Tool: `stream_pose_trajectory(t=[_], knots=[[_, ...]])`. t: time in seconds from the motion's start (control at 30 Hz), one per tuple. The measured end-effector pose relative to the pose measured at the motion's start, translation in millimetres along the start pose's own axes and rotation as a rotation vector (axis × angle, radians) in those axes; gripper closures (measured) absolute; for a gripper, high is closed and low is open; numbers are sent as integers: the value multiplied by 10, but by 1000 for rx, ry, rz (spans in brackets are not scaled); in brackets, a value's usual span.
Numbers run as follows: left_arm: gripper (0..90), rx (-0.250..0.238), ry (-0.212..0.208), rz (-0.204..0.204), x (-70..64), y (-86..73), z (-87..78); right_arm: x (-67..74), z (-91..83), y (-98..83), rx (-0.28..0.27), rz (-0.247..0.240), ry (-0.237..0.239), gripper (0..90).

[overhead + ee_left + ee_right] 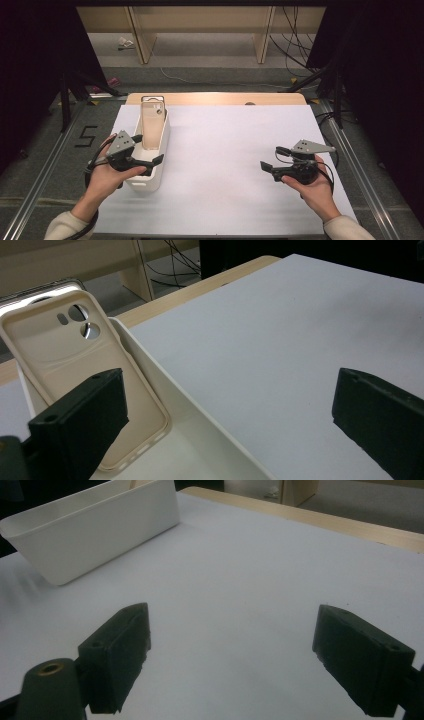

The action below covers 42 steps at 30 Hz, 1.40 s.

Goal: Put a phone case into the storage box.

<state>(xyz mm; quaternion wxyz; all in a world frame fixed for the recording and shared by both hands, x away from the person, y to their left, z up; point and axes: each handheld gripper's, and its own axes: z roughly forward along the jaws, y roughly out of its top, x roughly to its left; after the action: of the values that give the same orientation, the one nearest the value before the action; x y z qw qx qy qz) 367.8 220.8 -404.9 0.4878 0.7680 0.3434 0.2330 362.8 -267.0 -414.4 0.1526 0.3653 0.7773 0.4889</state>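
Left gripper (148,148) gapes wide over the bin (150,181) (phone case (151,125) inside) at the desk's left edge; right gripper (272,157) wide open, empty.

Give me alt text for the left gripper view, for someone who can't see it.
A beige phone case leans upright inside a white bin, a phone standing behind it. The left gripper is open, one of its black fingers in front of the case, the other over the white table sheet.

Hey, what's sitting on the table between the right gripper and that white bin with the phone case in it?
Nothing: in the high view, bare white table lies between the right gripper and the white bin; the right gripper view agrees.
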Motion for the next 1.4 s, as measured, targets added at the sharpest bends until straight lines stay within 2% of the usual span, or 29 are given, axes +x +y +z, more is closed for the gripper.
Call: stream_pose_trajectory(t=[0.13, 0.77, 1.27, 1.4], knots=[[11, 1, 10, 22, -24, -27, -23, 0, -22, -7, -1, -1, -1, 163], [24, -13, 43, 26, -99, -171, -112, 3, -84, -39, -4, -4, -6, 164], [25, 0, 44, 35, -139, -213, -90, 19, -95, -26, -9, -18, -11, 164], [25, -1, 37, 26, -147, -210, -91, 21, -94, -26, -11, -19, -10, 163]])
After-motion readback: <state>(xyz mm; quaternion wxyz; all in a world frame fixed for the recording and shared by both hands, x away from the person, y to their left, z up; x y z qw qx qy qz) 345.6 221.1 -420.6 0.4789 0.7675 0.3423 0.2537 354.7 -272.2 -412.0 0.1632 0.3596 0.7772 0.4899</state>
